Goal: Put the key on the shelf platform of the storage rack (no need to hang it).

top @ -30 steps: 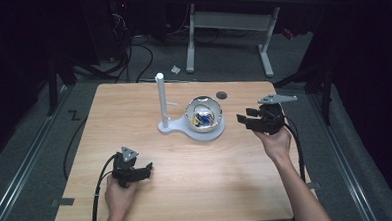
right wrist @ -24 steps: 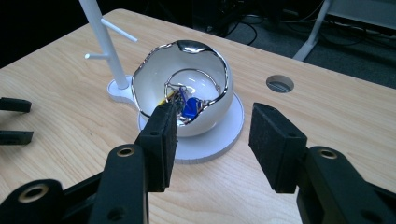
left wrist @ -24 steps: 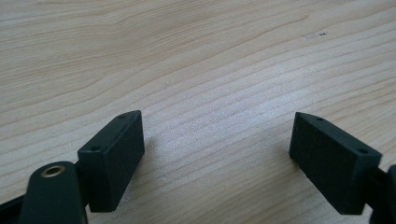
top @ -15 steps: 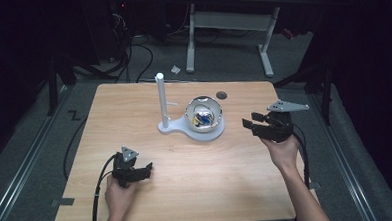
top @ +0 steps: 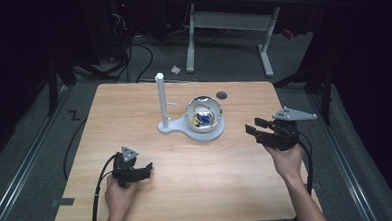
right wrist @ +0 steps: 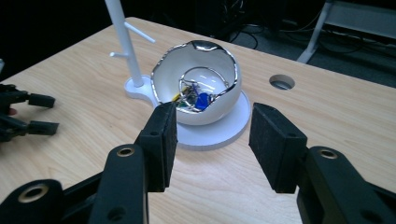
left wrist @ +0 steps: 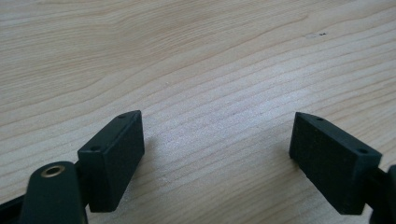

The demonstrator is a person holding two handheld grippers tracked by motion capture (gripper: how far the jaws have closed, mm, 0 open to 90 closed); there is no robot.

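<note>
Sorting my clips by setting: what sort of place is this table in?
Probably a lab or workshop, not a home: a bare wooden table on grey carpet, loose cables on the floor behind it, and a white-legged workbench in a dark room.

table (top: 138,203): matt wood | bowl (right wrist: 205,100): glossy white, chrome rim | stand (right wrist: 122,35): white plastic
</note>
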